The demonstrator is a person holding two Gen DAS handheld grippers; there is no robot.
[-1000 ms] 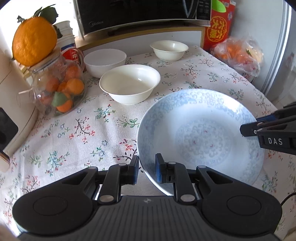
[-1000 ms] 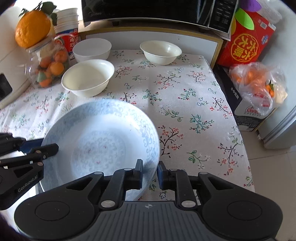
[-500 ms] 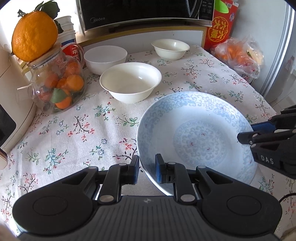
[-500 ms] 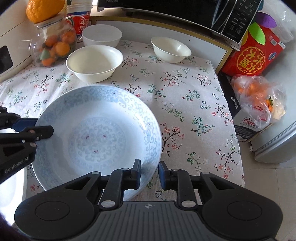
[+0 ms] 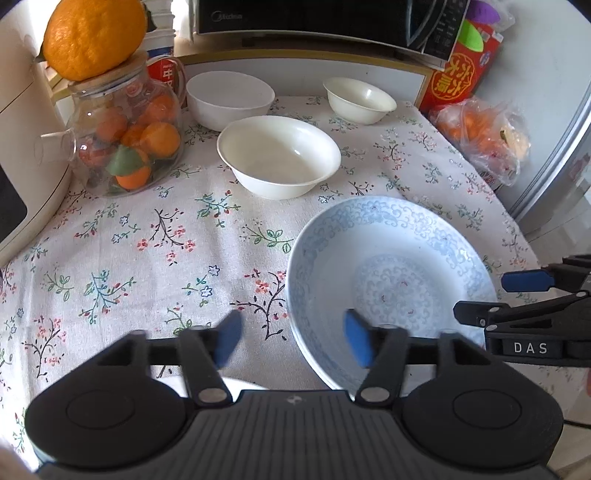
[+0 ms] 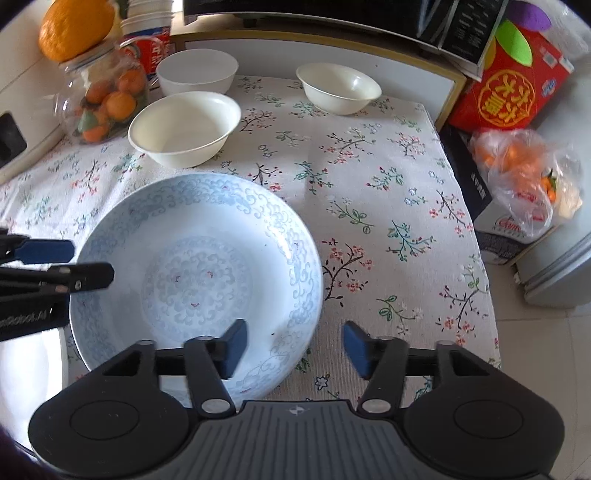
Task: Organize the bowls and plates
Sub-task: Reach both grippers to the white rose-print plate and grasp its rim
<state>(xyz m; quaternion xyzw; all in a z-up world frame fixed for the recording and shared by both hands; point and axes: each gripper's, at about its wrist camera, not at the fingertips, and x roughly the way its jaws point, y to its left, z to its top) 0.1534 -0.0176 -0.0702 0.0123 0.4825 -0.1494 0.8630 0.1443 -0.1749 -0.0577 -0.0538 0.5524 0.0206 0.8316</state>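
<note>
Blue-patterned plate [image 6: 195, 273] on cloth, rim between both tongs, seemingly untouched, jaws just spread apart.

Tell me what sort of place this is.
Most likely a home kitchen or dining corner: a microwave stands behind a table with a floral tablecloth, white bowls and a glass jar of oranges.

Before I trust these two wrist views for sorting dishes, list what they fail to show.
- Near rim of the round blue-patterned plate: left wrist view, covered by the left gripper; right wrist view, by the right gripper.
- White object under the left gripper body: both views, only slivers show, unidentifiable.
- Black microwave: both views, cut off by the top edge.
</note>
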